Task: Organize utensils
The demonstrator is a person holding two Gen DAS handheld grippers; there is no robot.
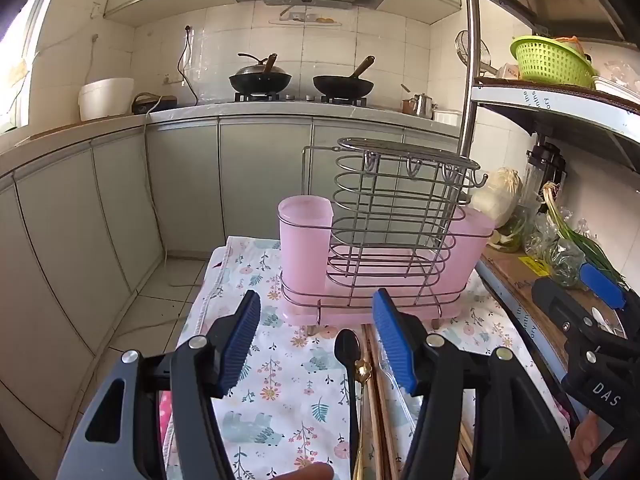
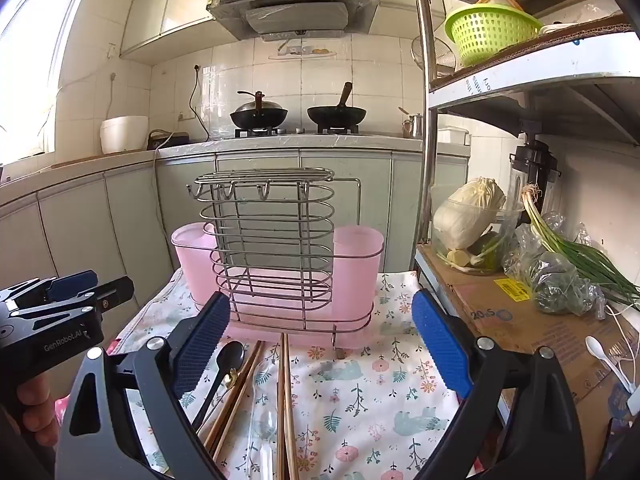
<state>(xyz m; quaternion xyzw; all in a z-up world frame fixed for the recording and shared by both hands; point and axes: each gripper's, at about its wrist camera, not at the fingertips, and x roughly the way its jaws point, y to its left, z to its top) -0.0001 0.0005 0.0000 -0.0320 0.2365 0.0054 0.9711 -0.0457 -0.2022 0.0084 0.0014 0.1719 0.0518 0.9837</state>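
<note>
A pink plastic utensil holder with a wire rack (image 1: 384, 248) (image 2: 276, 264) stands at the far end of a floral cloth (image 1: 280, 392) (image 2: 368, 400). In front of it lie a black spoon (image 1: 349, 364) (image 2: 224, 364), a gold-handled spoon (image 1: 363, 372), wooden chopsticks (image 2: 286, 408) (image 1: 376, 412) and a clear plastic spoon (image 2: 264, 428). My left gripper (image 1: 318, 340) is open above the cloth, with the black spoon's bowl between its fingers and untouched. My right gripper (image 2: 320, 344) is open wide over the chopsticks, holding nothing. The left gripper also appears at the left of the right wrist view.
A cardboard-topped shelf (image 2: 520, 320) at the right holds a cabbage in a clear bowl (image 2: 468, 220), spring onions (image 2: 580, 256) and a white spoon (image 2: 604, 360). A green basket (image 2: 488, 32) sits on the upper shelf. Counter, two woks (image 2: 300, 116) and cabinets lie beyond.
</note>
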